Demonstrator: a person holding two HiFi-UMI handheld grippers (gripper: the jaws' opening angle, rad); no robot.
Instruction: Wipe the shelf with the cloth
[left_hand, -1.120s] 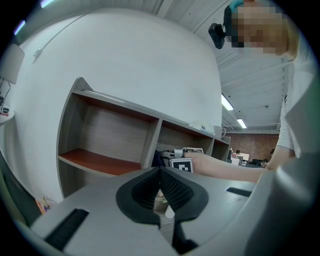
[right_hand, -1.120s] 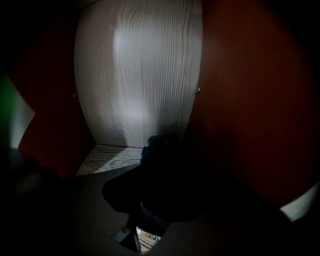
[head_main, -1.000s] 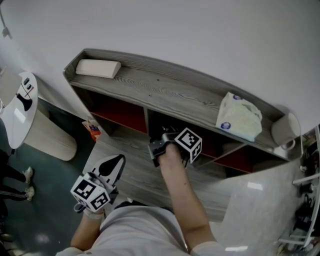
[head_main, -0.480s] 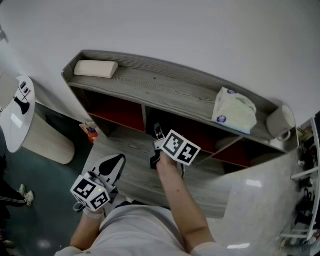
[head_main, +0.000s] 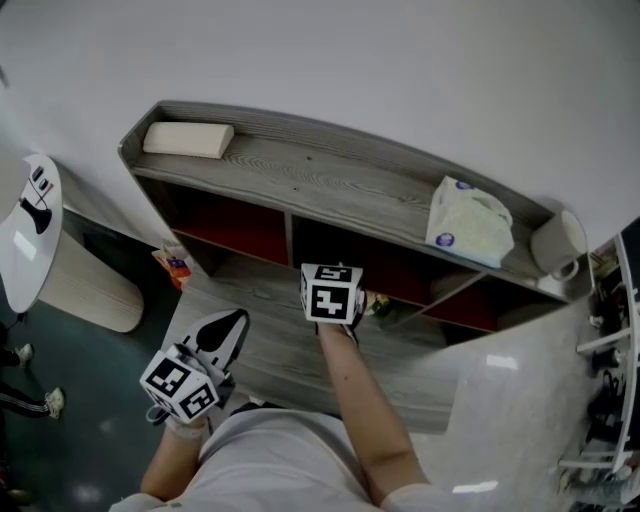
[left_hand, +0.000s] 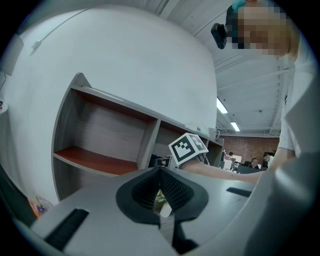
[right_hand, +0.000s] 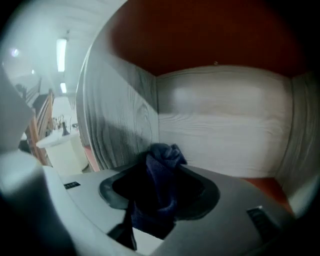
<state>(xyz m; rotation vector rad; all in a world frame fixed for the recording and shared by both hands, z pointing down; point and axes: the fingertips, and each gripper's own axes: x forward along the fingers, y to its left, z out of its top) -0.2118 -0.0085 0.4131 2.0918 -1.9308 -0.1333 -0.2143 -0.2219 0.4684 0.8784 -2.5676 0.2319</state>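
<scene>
Fingers of my right gripper (right_hand: 159, 187) clamped the blue cloth (right_hand: 162, 160) inside the shelf (head_main: 320, 180); the left gripper (left_hand: 161, 196) had its fingers pressed together.

I see right gripper (head_main: 332, 297) at the shelf's (head_main: 330, 185) middle compartment mouth, left gripper (head_main: 222, 335) low by its front-left corner. Top board: beige block (head_main: 188, 139) left end, white packet (head_main: 472, 228) near right end.

I count two grippers in my hands: left gripper (head_main: 228, 328), right gripper (right_hand: 160, 195). One cloth (right_hand: 162, 160), one shelf (head_main: 330, 185), one beige block (head_main: 188, 139), one white pack (head_main: 472, 225), one roll (head_main: 552, 243), one orange packet (head_main: 172, 265).
</scene>
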